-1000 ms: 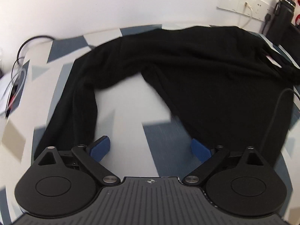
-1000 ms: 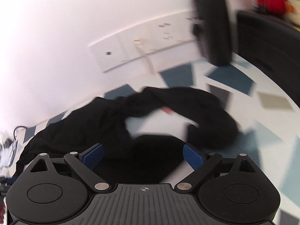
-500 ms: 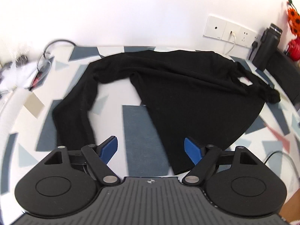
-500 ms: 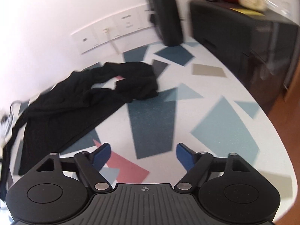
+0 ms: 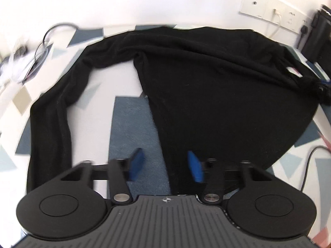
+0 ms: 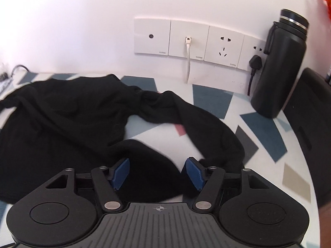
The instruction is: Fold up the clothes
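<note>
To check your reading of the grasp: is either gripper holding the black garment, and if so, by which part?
Nothing is held. The left gripper and right gripper are both open, with the black garment lying between and beneath the pads, unclamped.

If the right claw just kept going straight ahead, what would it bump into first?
Most likely the black garment: the open right claw already has dark fabric lying between and just ahead of its blue pads. Beyond that lie patterned tabletop and the wall sockets, though depth is hard to judge.
</note>
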The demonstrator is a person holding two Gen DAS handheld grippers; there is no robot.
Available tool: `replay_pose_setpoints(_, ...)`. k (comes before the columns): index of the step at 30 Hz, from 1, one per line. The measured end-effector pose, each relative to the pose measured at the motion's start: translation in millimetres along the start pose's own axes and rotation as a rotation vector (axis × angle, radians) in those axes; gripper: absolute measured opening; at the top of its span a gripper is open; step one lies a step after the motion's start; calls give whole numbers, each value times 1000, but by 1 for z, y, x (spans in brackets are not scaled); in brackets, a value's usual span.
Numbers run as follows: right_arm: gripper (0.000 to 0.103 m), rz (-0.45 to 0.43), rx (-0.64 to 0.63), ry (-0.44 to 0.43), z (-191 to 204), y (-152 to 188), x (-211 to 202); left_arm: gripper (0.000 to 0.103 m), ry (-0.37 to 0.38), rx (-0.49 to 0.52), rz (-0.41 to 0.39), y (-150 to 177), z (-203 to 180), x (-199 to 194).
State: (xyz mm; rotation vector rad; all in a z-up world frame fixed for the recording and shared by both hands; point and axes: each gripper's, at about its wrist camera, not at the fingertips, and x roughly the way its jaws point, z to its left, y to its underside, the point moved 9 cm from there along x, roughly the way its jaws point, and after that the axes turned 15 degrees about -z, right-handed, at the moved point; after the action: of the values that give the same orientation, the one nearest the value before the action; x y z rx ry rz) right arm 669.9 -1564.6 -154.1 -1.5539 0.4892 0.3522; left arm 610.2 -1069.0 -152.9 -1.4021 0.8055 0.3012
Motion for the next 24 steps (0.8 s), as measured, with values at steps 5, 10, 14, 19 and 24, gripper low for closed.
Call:
replay_pose_setpoints(5,11,67,65,-116,13,4,8,4,50,-73,27,3,11,-7)
replay_pose_setpoints(10,6,132,274,-274,17,9,-21,3,24,-156,24,14,32,-30)
replay_pose_setpoints(14,3,194,480,-380,12,21,-53,3,-18,-136,13,22,55,-58)
replay_pose_setpoints(19,4,271,696,-402,-1,58,-91,3,-107,-114,28,32,81,-75)
replay_pose_setpoints(24,8,292,623,-316,2,85,-102,5,-131,-71,47,41,70,-73)
